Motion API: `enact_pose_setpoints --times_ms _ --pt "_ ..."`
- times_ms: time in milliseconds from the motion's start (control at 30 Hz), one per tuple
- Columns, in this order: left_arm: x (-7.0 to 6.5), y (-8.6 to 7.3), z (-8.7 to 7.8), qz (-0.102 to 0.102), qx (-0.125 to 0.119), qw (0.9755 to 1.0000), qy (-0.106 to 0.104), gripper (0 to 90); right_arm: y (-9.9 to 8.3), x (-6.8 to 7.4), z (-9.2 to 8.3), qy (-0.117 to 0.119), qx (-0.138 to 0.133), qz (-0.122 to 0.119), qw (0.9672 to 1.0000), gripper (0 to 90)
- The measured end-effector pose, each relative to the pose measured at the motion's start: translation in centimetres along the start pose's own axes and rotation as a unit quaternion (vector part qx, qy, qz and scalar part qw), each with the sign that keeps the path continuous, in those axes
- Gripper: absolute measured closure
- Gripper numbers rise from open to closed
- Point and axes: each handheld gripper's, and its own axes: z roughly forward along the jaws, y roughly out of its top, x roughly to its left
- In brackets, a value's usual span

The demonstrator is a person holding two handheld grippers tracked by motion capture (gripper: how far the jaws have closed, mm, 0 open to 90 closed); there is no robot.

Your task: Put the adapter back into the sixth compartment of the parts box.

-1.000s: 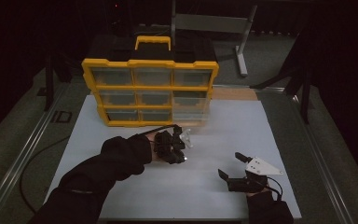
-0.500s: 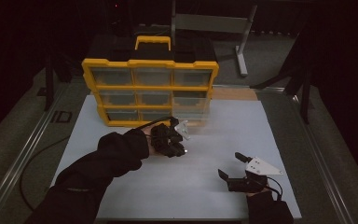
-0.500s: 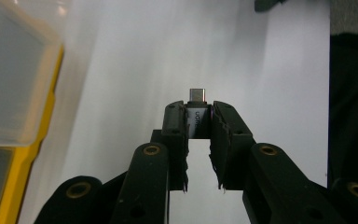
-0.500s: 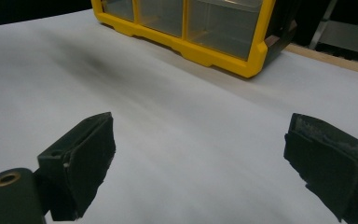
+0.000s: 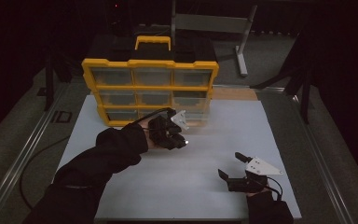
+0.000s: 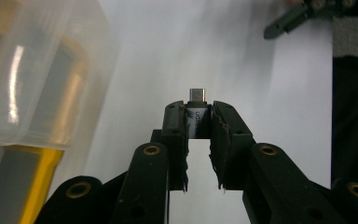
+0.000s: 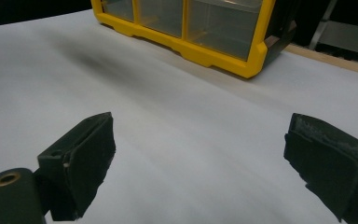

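The left gripper (image 6: 199,122) pinches a small adapter (image 6: 197,115) just before the yellow organizer (image 5: 150,89) (plug end outward); keep it level toward a drawer. The right gripper (image 7: 200,163) gapes, empty.

A: How much of the adapter (image 6: 197,116) shows in the left gripper view?
B: Its metal plug and a strip of grey body; the pads (image 6: 175,126) cover both sides, and its lettering is too small to read.

A: And the drawer (image 6: 32,70) there?
B: Blurred, cut off at the left edge. The organizer (image 7: 191,28) runs off the top of the right gripper view.
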Motion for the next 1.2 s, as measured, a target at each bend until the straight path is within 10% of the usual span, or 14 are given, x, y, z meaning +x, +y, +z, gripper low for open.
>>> enact_pose_setpoints --times_ms 1200 --pt "3.2 1.8 -3.7 -0.063 -0.088 0.9927 0.053 77.5 0.0 0.0 0.0 0.000 0.000 0.001 1.0000 8.4"
